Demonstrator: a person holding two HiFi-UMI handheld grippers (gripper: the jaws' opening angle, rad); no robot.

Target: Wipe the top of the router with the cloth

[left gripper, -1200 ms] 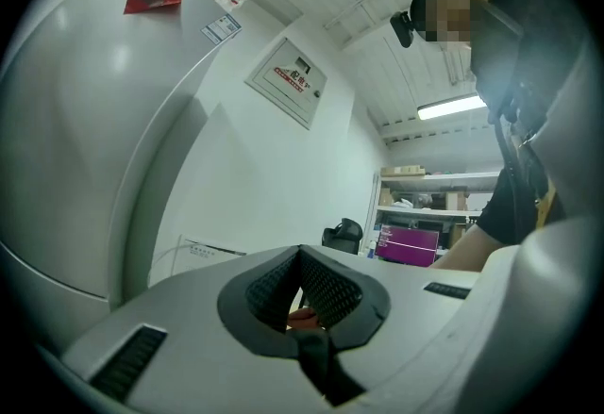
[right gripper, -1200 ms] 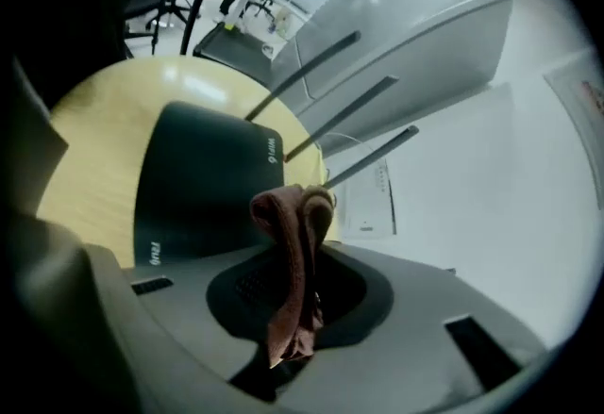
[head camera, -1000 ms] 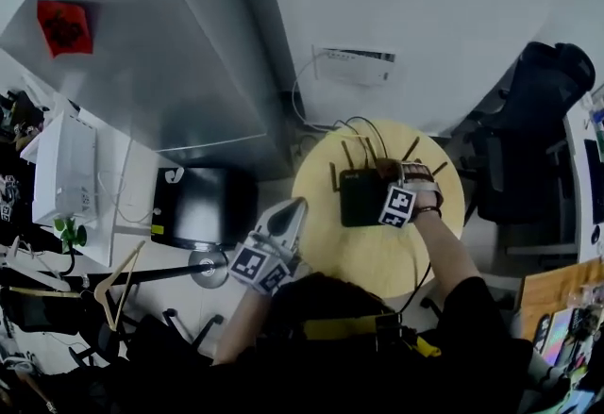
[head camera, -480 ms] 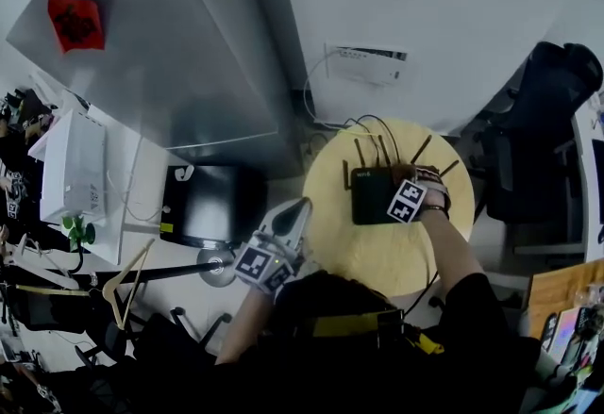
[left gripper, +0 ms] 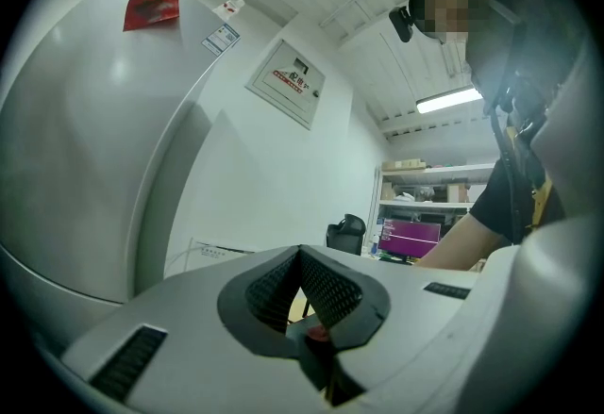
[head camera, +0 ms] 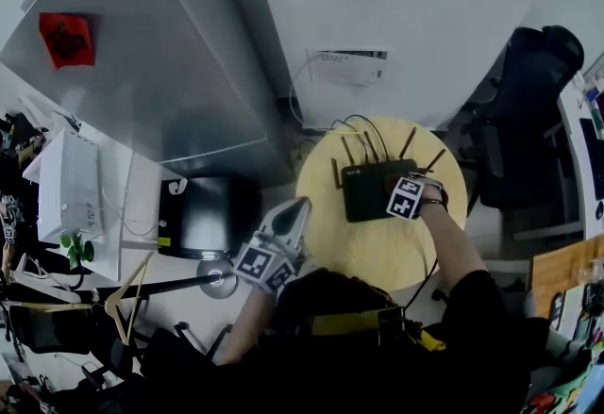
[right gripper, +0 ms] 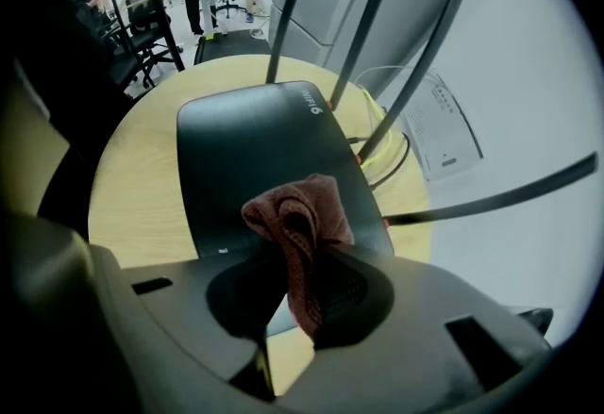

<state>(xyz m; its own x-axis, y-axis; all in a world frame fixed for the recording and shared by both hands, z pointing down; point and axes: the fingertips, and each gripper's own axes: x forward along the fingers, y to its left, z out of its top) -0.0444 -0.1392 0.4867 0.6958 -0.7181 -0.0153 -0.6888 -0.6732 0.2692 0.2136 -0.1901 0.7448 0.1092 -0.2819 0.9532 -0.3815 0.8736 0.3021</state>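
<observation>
In the head view, the right gripper (head camera: 394, 195) has hardly moved during the last second. It stays over the right part of the black router (head camera: 363, 190), which lies on the round wooden table (head camera: 377, 256). Mostly the camera itself has shifted. I judge that the wipe is in a slow part of its stroke and that most of the top is not yet covered. The left gripper (head camera: 294, 214) remains off the table, beside its left edge, and takes no part. I cannot see the cloth from here.

In the left gripper view, the left gripper (left gripper: 302, 261) has its jaws pressed together with nothing between them. It looks toward a grey refrigerator (left gripper: 85, 139) and a white wall.

In the right gripper view, the right gripper (right gripper: 302, 261) is clamped on the reddish-brown cloth (right gripper: 297, 214). The bunched free end sticks out in front of the jaws, over the near end of the router (right gripper: 250, 157). Whether it presses on the top I cannot tell. The antennas (right gripper: 368, 25) stand up on the right, and the long glossy surface continues ahead, so the next stroke should probably go forward.
</observation>
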